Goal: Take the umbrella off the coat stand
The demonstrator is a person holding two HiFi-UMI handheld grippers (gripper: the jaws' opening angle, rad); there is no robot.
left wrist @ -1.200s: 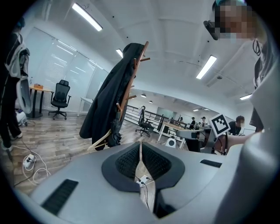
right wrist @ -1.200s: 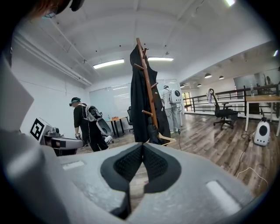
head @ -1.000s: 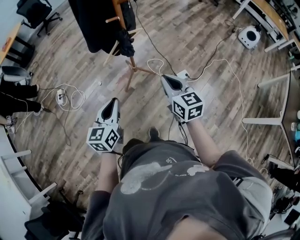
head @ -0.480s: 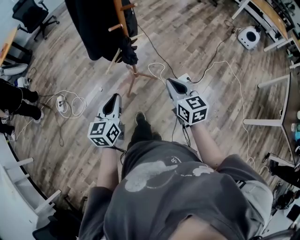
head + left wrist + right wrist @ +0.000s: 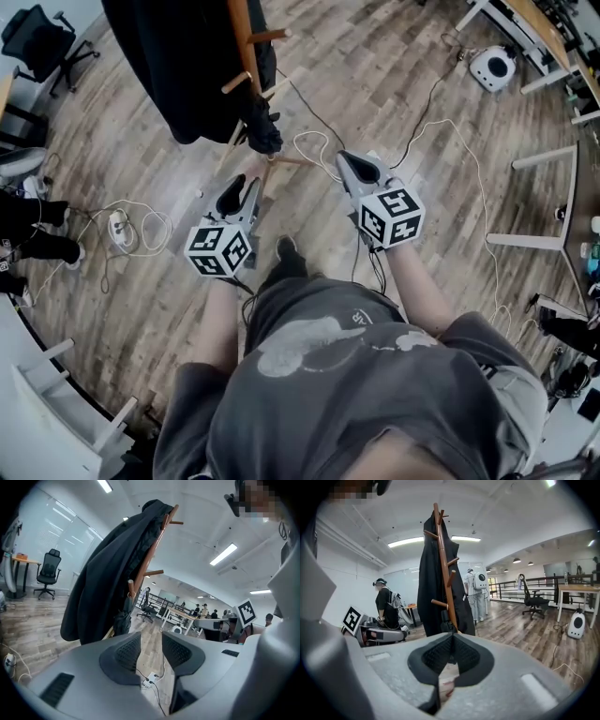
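A wooden coat stand (image 5: 246, 56) rises ahead of me with a black coat (image 5: 173, 66) draped over it. A folded black umbrella (image 5: 262, 127) hangs from a low peg by its strap; the left gripper view shows the umbrella (image 5: 123, 618) beside the pole (image 5: 150, 559). My left gripper (image 5: 242, 185) points at the stand's base, short of the umbrella. Its jaws are opening, with only floor between them (image 5: 151, 641). My right gripper (image 5: 345, 159) sits to the right of the stand, jaws shut and empty (image 5: 451, 637), aimed at the pole (image 5: 444, 569).
White cables and a power strip (image 5: 119, 223) lie on the wooden floor at the left, and more cable (image 5: 314, 141) lies by the stand's feet. A white device (image 5: 495, 67) and desk legs (image 5: 544, 159) are at the right. Another person's legs (image 5: 28, 220) stand at the left.
Both grippers moved forward toward the coat stand as the person stepped closer. The left jaws, shut before, now stand apart.
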